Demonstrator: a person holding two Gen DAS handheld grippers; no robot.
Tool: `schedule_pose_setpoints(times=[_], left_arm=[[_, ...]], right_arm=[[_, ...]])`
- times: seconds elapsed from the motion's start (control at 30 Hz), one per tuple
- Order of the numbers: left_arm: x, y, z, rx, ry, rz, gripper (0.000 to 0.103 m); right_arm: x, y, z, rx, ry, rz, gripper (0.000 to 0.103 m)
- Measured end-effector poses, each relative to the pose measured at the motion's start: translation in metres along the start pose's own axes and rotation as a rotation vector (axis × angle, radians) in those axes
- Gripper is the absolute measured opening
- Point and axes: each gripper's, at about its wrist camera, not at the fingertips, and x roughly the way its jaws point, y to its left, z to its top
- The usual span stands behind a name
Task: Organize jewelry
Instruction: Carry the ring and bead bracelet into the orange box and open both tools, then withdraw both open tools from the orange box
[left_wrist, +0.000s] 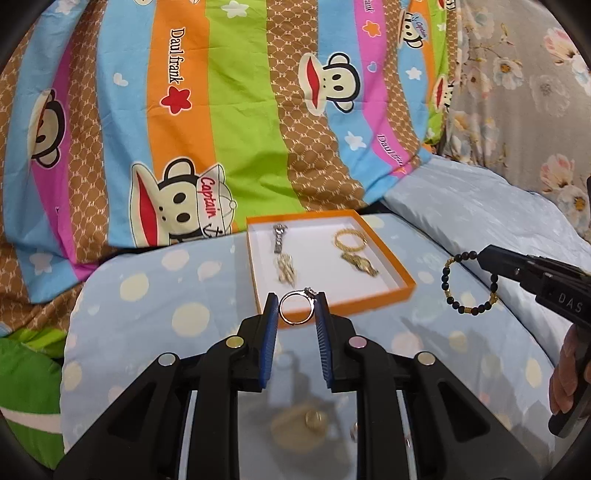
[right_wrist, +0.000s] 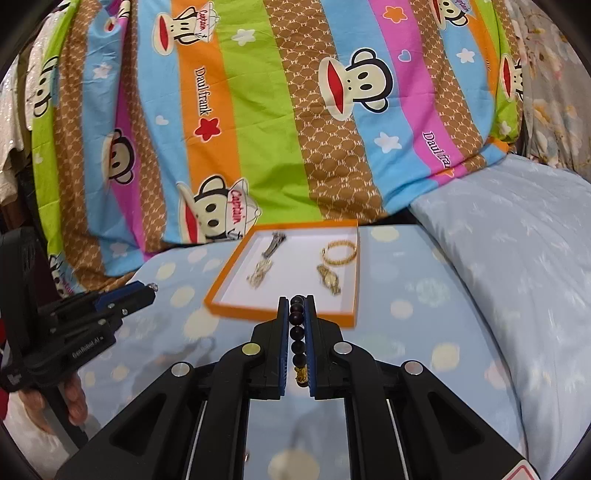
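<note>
My left gripper (left_wrist: 295, 308) is shut on a silver ring (left_wrist: 296, 307) with a small stone, held just before the near edge of the orange tray (left_wrist: 402, 275). In the right wrist view my right gripper (right_wrist: 297, 301) is shut on a black bead bracelet (right_wrist: 297, 332), above the tray's near rim (right_wrist: 280, 314). From the left wrist view the bracelet (left_wrist: 469, 282) hangs as a loop from the right gripper (left_wrist: 480, 256). Inside the tray lie a gold bangle (left_wrist: 350, 238), a gold watch (left_wrist: 360, 264), a silver piece (left_wrist: 279, 236) and a pale gold piece (left_wrist: 286, 275).
The tray rests on a light blue spotted cushion (left_wrist: 166, 295). A striped cartoon-monkey quilt (left_wrist: 221, 110) rises behind it, a pale blue pillow (right_wrist: 517, 258) lies to the right. Blurred gold items (left_wrist: 314, 421) lie under the left gripper. A hand (right_wrist: 70, 402) holds the left gripper's handle.
</note>
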Motion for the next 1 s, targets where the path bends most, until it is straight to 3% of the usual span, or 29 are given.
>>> schedule_pose_setpoints(times=[0.23,0.43,0.67,0.73,0.87,1.0], left_arm=[[0.078,0.006,0.033,-0.046,0.032,0.028,0.02],[0.137,0.004,0.026,-0.053,0.107,0.05,0.019],[0.164,0.006,0.011,-0.055,0.155,0.066,0.02],[0.163,0.007,0.01,-0.06,0.153,0.069,0.022],[0.156,0.007,0.012,-0.06,0.124,0.099,0.055],[0.139,0.009,0.015,-0.061,0.092,0.1,0.056]], right_arm=[[0.064,0.001,0.034,-0.013,0.009,0.0,0.007],[0.13,0.013,0.024,-0.053,0.096,0.007,0.007],[0.167,0.015,0.003,-0.039,0.191,0.097,0.008],[0.165,0.012,0.002,-0.018,0.183,0.103,0.016],[0.153,0.008,0.006,0.001,0.139,0.096,0.026],[0.129,0.004,0.006,0.016,0.108,0.089,0.026]])
